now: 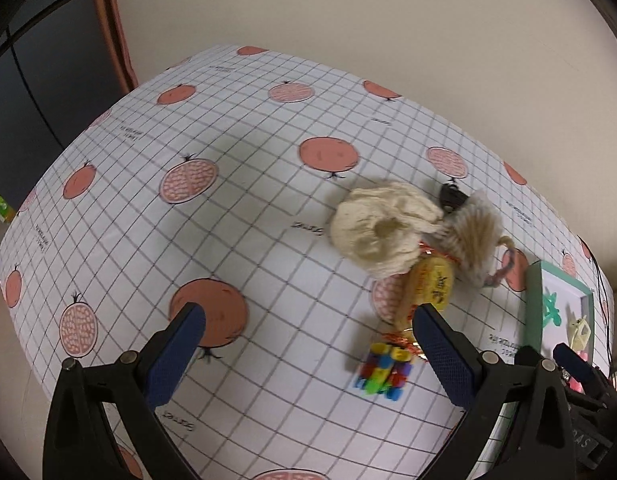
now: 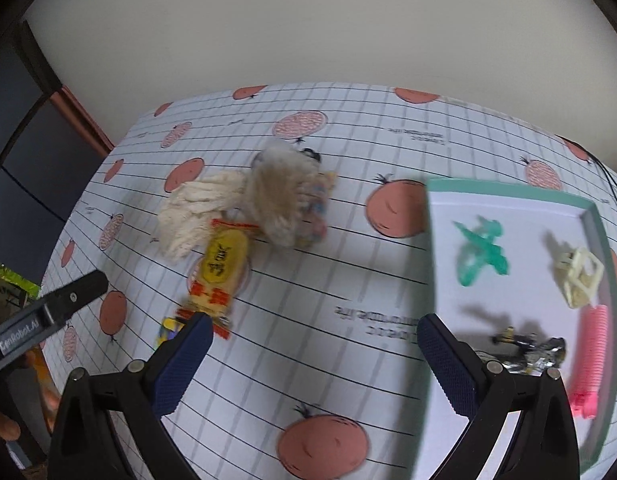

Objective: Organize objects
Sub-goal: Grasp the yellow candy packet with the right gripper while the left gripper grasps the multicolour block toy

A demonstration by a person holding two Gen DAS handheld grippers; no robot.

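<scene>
— Both grippers, left gripper [image 1: 308, 350] and right gripper [image 2: 314, 354], hang with jaws wide, empty; which step?

— Between picks: yellow-wrapped snack packet [image 2: 220, 268] lies on the worktop, teal-rimmed white tray [image 2: 508, 196] beside; next needs closing around it.

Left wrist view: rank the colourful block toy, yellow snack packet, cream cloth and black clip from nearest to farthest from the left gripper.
From the left gripper:
1. Colourful block toy, just inside the right finger.
2. Yellow snack packet, beyond that finger's tip.
3. Cream cloth, further back, mid-table.
4. Black clip, farthest, behind the cloth toward the wall.
</scene>
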